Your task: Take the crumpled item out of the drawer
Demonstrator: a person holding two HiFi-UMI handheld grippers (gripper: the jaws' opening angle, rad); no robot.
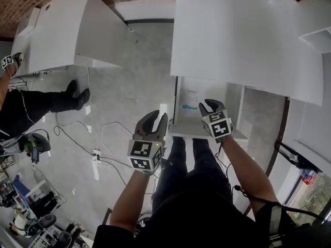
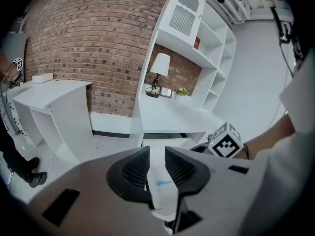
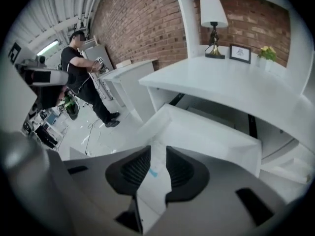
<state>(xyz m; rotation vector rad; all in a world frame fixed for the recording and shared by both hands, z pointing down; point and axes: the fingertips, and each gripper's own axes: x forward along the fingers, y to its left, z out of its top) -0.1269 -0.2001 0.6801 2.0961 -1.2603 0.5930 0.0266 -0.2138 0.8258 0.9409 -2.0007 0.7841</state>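
L gripper (image 1: 158, 115): my jaws stand apart, narrow gap, nothing clamped. R gripper (image 1: 211, 106): jaws likewise apart, empty. Crumpled item (image 1: 189, 100), white w/ teal mark, lies in the open drawer (image 1: 178, 129), ahead of both jaw pairs, seen through each gap; no contact.

No word, brand or number can be read anywhere. The cube (image 1: 147, 155) on the left tool (image 1: 155, 117) bears only black-and-white square marker patterns. So does the cube (image 1: 220, 125) on the right tool (image 1: 211, 106), at 2 o'clock from the first. At 10 o'clock from that second cube, the crumpled item (image 1: 189, 99) in the drawer (image 1: 189, 128) carries a small blue mark, too blurred to read.
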